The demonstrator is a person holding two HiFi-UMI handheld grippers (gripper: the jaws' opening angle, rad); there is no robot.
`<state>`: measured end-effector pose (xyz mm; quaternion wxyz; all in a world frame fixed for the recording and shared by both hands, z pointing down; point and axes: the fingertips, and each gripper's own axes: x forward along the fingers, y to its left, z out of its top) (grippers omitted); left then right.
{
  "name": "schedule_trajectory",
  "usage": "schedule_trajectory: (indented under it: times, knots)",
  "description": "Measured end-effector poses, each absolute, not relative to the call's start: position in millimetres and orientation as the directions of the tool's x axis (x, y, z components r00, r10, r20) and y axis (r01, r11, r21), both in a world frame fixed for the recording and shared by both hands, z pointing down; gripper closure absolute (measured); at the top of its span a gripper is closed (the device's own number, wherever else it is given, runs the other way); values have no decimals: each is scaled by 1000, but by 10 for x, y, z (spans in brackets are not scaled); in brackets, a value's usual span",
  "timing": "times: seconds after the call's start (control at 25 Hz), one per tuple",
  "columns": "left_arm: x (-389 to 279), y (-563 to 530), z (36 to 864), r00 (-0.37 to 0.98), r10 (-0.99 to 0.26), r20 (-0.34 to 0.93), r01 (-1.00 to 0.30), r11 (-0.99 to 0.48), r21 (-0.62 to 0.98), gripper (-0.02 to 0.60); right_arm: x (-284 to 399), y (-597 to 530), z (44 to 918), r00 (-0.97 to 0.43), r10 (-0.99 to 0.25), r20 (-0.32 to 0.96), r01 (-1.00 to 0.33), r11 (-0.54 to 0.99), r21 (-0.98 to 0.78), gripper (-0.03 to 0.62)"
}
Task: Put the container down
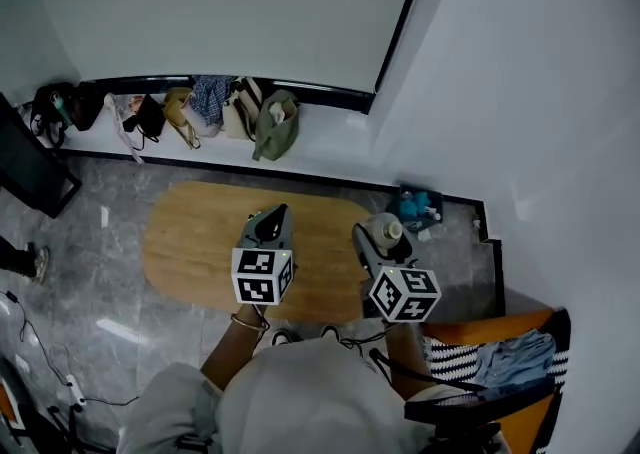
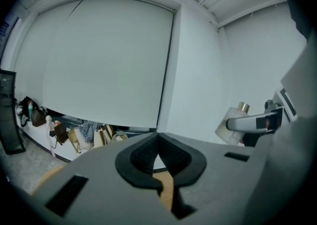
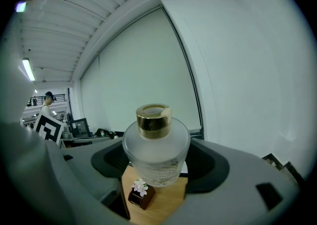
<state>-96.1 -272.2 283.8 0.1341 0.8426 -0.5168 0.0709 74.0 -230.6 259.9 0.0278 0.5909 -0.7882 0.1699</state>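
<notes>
Grips a frosted glass bottle (image 3: 156, 144) in the right claw (image 3: 159, 165), jaws pressed on either side of its round body, gold cap up and roughly upright. Seems to hold it lifted over the right end of the wooden table (image 1: 200, 232), not yet set down. Shows the left claw (image 2: 158, 142) with jaws together on nothing, over the middle of the table and apart from the bottle. Risks a slip first: smooth curved glass in a narrow grip, likely to slide or turn if loosened before the base meets the wood. Risks a bad landing next: a small brown block topped with a white flower (image 3: 140, 193) on the table just below and in front of the bottle. Could tip over if lowered straight onto that. Hangs close to the table's rounded end too, with floor beyond. Could go over the edge if set down too far out. Best lowered level, clear of the block, and released only once seated.
</notes>
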Motion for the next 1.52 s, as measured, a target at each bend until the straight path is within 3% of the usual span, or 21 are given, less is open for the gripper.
schedule_trajectory:
  times: [0.56, 1.52]
  knots:
    - [-526, -2732, 3480, 454, -805, 381, -891, -417, 179, 574, 1178, -2424, 3202, -300, -893, 336, -935, 205, -288, 261]
    - [-316, -2592, 6030, 408, -702, 584, -912, -335, 234, 574, 1487, -2270, 5732, -333, -786, 521, -925, 165, -343, 261]
